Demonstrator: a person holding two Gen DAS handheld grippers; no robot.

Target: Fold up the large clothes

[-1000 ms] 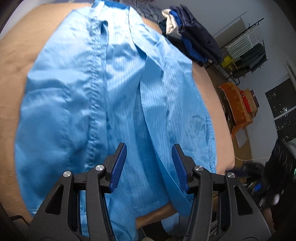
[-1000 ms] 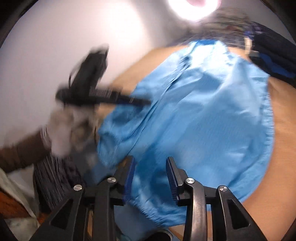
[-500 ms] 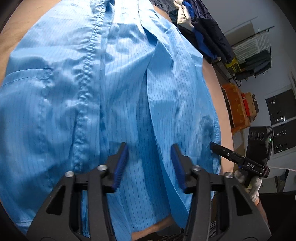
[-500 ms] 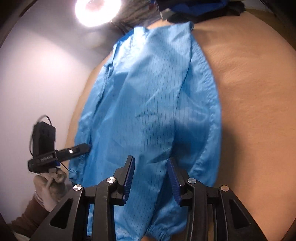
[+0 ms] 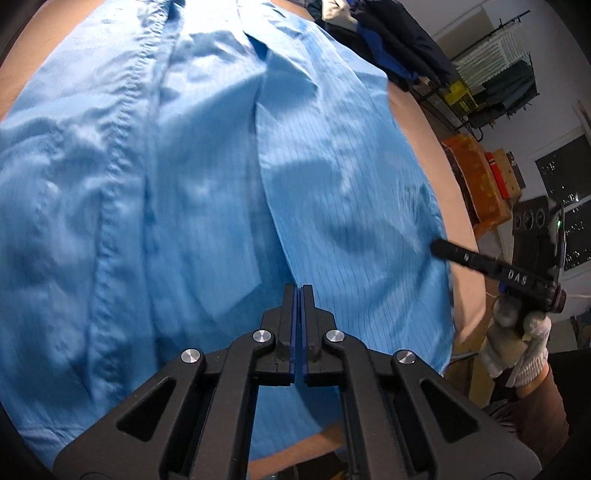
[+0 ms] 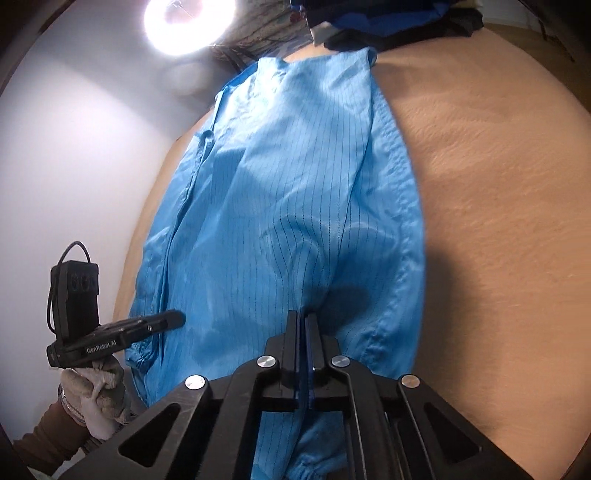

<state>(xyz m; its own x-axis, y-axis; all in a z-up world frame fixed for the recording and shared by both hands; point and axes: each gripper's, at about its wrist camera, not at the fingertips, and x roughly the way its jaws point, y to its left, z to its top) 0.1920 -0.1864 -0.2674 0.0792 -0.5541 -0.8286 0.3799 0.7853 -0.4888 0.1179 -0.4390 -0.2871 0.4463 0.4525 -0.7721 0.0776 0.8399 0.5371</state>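
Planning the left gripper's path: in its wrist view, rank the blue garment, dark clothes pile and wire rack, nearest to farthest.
1. blue garment, right at the left gripper.
2. dark clothes pile, beyond the garment, upper right.
3. wire rack, far right by the wall.

The garment [image 6: 288, 206] is lying spread on the bed [image 6: 498, 221], stretching toward 12 o'clock. A heap of clothes [image 6: 388, 22] is sitting beyond it at 12. In the left wrist view, a rack [image 5: 495, 74] is standing at 2 o'clock.
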